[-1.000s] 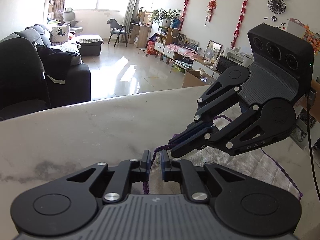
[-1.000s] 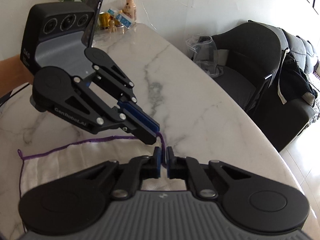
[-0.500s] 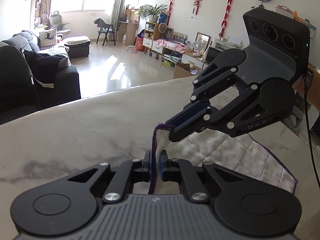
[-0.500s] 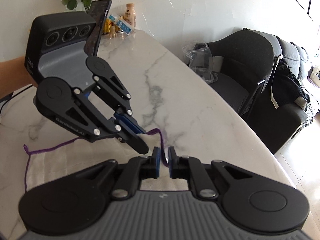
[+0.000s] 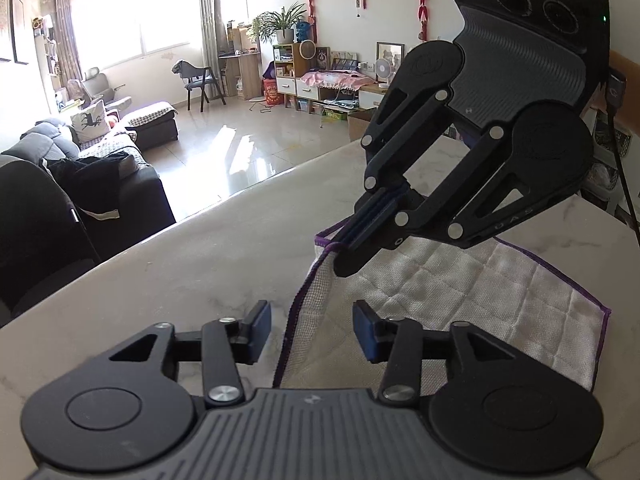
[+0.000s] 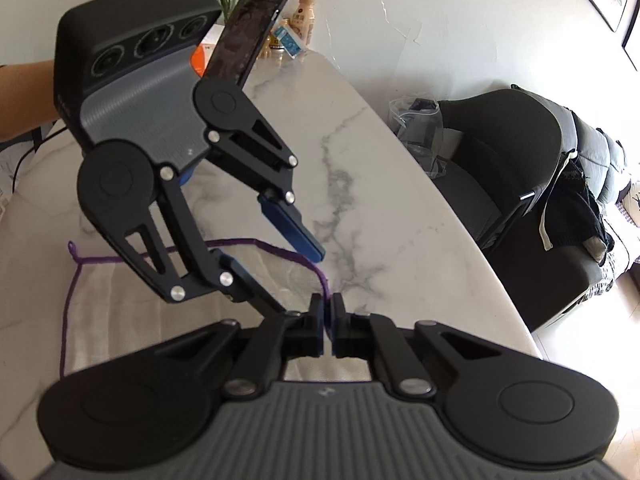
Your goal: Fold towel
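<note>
The white towel [image 5: 472, 292] with its purple hem lay on the marble worktop [image 5: 192, 264], one corner lifted off the surface. The right gripper [image 5: 344, 240] had its jaws clamped tight on that raised corner at the purple edge. The left gripper [image 5: 312, 326] had just been opening; its jaws stood moderately apart with the towel's hemmed edge hanging between them, and neither blue pad [image 5: 262, 322] pressed on the cloth.

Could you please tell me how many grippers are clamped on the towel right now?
1. The right gripper is shut on the towel's purple-hemmed corner. The left gripper has just been opening; the towel's edge hangs between its jaws, untouched.
</note>
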Demonstrator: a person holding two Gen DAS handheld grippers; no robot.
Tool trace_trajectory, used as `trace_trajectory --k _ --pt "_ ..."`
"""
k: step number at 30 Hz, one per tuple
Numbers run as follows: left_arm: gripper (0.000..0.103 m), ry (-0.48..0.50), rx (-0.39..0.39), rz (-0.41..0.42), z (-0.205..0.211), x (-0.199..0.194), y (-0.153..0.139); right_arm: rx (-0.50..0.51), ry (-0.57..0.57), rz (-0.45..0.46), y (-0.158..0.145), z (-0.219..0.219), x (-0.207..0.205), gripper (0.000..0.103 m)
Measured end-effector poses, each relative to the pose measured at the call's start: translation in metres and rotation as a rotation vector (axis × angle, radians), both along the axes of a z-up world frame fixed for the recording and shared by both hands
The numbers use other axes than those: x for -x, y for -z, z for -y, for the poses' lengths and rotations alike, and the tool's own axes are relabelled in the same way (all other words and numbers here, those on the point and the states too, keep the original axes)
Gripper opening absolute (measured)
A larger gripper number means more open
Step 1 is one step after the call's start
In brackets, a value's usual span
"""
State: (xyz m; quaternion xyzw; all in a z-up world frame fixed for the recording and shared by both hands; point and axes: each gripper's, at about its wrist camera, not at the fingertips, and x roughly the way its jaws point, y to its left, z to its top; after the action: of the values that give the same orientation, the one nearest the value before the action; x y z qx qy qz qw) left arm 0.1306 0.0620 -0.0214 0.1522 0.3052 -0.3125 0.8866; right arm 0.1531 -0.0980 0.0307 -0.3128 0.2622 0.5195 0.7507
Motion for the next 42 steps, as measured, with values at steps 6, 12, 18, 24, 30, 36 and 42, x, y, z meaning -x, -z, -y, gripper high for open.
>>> trace_trajectory --k 6,12,18,24,30,36,42 --pt "0.048 -0.002 0.016 -0.016 -0.004 0.004 0.000 -0.003 -0.011 0.039 -0.005 0.011 0.013 0.004" --pt "0.017 -0.009 0.088 -0.024 -0.005 0.014 -0.009 -0.005 0.015 0.067 -0.005 0.022 0.024 0.005" --pt "0.013 0.017 0.093 0.001 0.011 0.038 -0.013 -0.025 0.033 0.090 -0.004 0.034 0.042 0.006" --pt "0.013 0.047 0.077 0.001 0.032 0.060 -0.010 -0.003 0.031 0.092 0.002 0.048 0.060 0.006" --pt "0.012 0.041 0.082 -0.017 0.045 0.064 -0.005 0.012 0.042 0.095 0.008 0.063 0.077 0.006" --pt "0.010 0.034 0.060 -0.017 0.059 0.074 0.000 0.020 0.055 0.095 0.012 0.076 0.091 0.006" --pt "0.010 0.006 0.045 -0.035 0.070 0.085 0.004 0.029 0.065 0.097 0.019 0.082 0.103 0.006"
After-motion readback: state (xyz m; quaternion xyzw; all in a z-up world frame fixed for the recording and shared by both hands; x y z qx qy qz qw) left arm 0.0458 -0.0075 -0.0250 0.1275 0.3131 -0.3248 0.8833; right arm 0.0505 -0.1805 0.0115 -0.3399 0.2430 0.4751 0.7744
